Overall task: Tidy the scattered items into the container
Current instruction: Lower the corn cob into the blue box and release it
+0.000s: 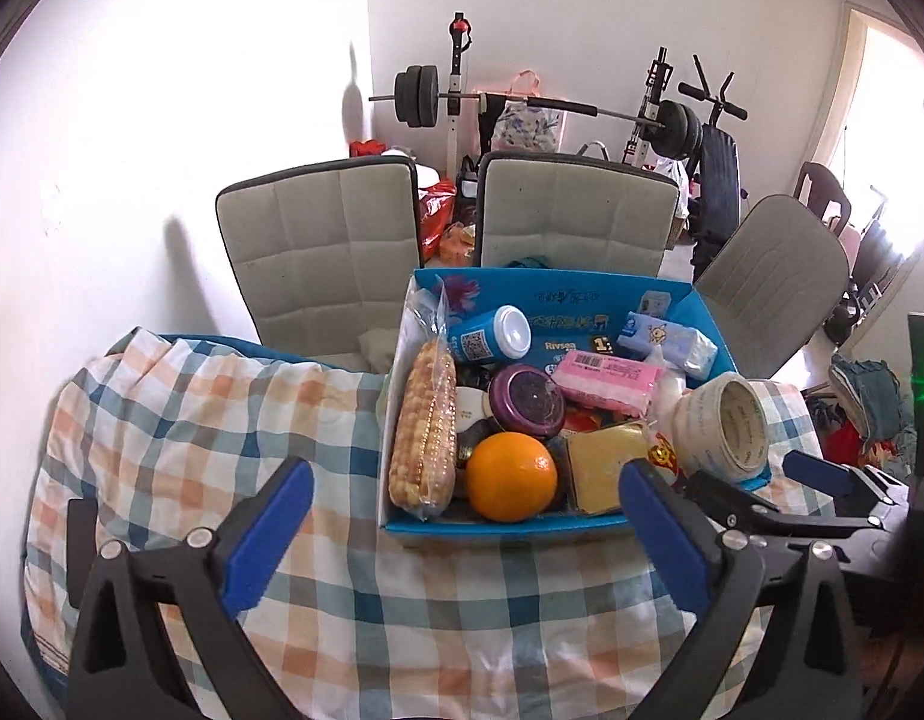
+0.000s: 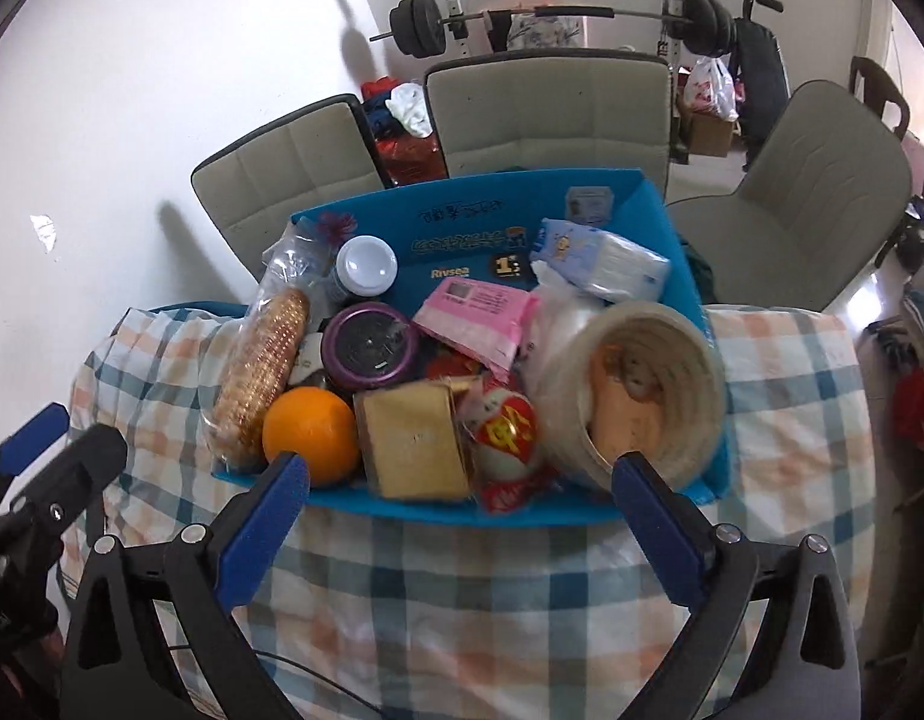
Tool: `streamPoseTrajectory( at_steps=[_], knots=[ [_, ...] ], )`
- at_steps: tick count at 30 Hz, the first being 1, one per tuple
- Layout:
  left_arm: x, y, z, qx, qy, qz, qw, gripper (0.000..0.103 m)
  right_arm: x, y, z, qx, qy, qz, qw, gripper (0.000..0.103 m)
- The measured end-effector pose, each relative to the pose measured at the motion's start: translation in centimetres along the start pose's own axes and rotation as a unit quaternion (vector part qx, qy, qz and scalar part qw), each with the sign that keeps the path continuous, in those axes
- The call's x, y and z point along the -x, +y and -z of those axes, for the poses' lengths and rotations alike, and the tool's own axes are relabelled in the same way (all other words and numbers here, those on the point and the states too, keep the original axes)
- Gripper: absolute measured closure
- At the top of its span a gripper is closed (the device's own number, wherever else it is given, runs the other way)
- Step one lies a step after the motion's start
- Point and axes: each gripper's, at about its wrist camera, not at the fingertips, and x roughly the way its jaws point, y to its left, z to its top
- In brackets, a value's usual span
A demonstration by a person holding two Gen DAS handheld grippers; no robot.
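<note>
A blue cardboard box (image 1: 522, 525) (image 2: 678, 228) sits on the checked tablecloth, full of items: bagged corn (image 1: 423, 426) (image 2: 264, 369), an orange (image 1: 511, 477) (image 2: 311, 435), a purple-lidded jar (image 1: 527, 402) (image 2: 369, 348), a pink pack (image 1: 609, 381) (image 2: 477, 315), a tape roll (image 1: 726, 426) (image 2: 636, 396), a yellow block (image 1: 603, 465) (image 2: 414, 444) and a blue can (image 1: 492, 336). My left gripper (image 1: 465, 531) is open and empty just before the box's near wall. My right gripper (image 2: 459, 525) is open and empty at the near wall, below the tape roll.
The checked tablecloth (image 1: 222, 420) (image 2: 522, 600) covers the table. Three padded chairs (image 1: 324, 246) (image 2: 552, 114) stand behind the table. A barbell rack (image 1: 462, 102) and clutter fill the back of the room. The right gripper shows in the left wrist view (image 1: 822, 498).
</note>
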Motion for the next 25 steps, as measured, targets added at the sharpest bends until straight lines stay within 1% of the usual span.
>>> streamPoseTrajectory(
  at_steps=[2, 4, 9, 13, 18, 25],
  knots=[
    [1.1, -0.6, 0.5, -0.003, -0.002, -0.015, 0.9999, 0.0, 2.7, -0.6, 0.7, -0.001, -0.013, 0.015, 1.0, 0.0],
    [2.4, -1.2, 1.0, -0.003, -0.006, -0.027, 0.9996, 0.0, 5.1, -0.9, 1.5, -0.001, -0.019, 0.019, 1.0, 0.0],
    [5.1, -1.7, 2.1, 0.009, -0.017, -0.034, 0.9992, 0.0, 8.4, -1.3, 3.2, 0.002, -0.03, 0.02, 0.999, 0.0],
    [6.8, -1.9, 2.6, 0.015, -0.026, -0.041, 0.9987, 0.0, 9.9, -1.6, 3.9, 0.005, -0.036, 0.013, 0.999, 0.0],
    [8.2, -2.0, 3.2, 0.021, -0.029, -0.05, 0.9981, 0.0, 11.1, -2.0, 4.4, 0.007, -0.04, 0.018, 0.999, 0.0],
    [9.2, -2.3, 3.8, 0.024, -0.031, -0.053, 0.9978, 0.0, 12.3, -2.1, 5.3, 0.018, -0.043, 0.015, 0.999, 0.0]
  ],
)
